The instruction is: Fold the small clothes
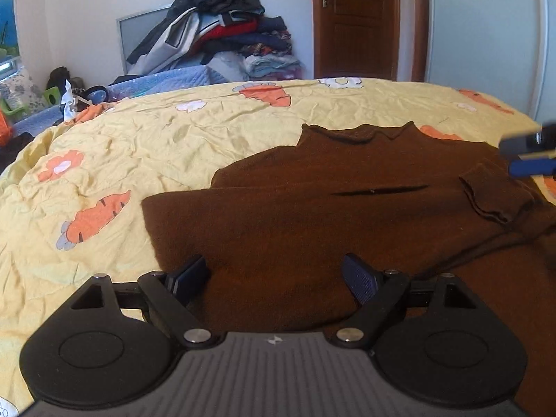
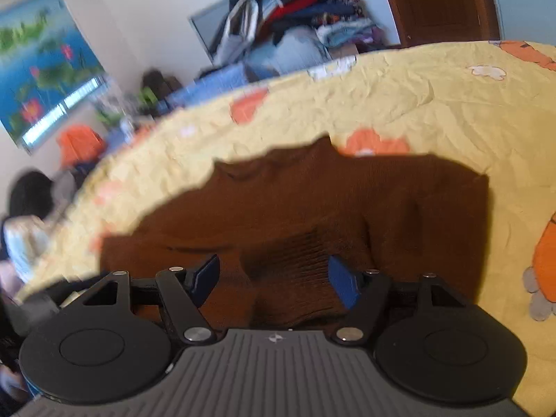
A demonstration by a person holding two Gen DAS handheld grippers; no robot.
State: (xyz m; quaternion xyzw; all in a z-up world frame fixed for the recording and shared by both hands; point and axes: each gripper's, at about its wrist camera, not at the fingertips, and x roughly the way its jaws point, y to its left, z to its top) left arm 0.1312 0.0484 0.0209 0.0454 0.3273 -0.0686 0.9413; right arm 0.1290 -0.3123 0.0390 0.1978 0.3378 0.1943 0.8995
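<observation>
Spread flat on the bed (image 1: 146,132) with its yellow carrot-print sheet: a small brown sweater (image 1: 312,208), collar toward the far side, hem toward the cameras. Left side already turned in over the body, judging by the straight folded edge there; right sleeve (image 1: 486,198) also brought across, cuff lying on the chest.

At the left, left gripper (image 1: 276,279) poised low over the near hem, fingers (image 1: 189,278) spread wide with only flat knit showing between them, nothing pinched. At the right, right gripper (image 2: 274,279) likewise released, fingers (image 2: 342,283) apart above the ribbed cuff (image 2: 292,260), pads not pressing on it. Right-wrist view blurred, so contact with the cloth hard to rule out entirely.

Step in hand, as a judgement: side folds done, both tools let go, ready for the crosswise fold. Next move calls for pinching the near hem at two points, one per gripper, lifting together and carrying it toward the collar, keeping the tucked sleeve from sliding out.

Beyond the bed, a heap of clothes (image 1: 215,24) against the wall, and a wooden door (image 1: 358,17) at the right.

No brand, label or legible writing anywhere; only a small pale emblem on each tool body, too small to read.
</observation>
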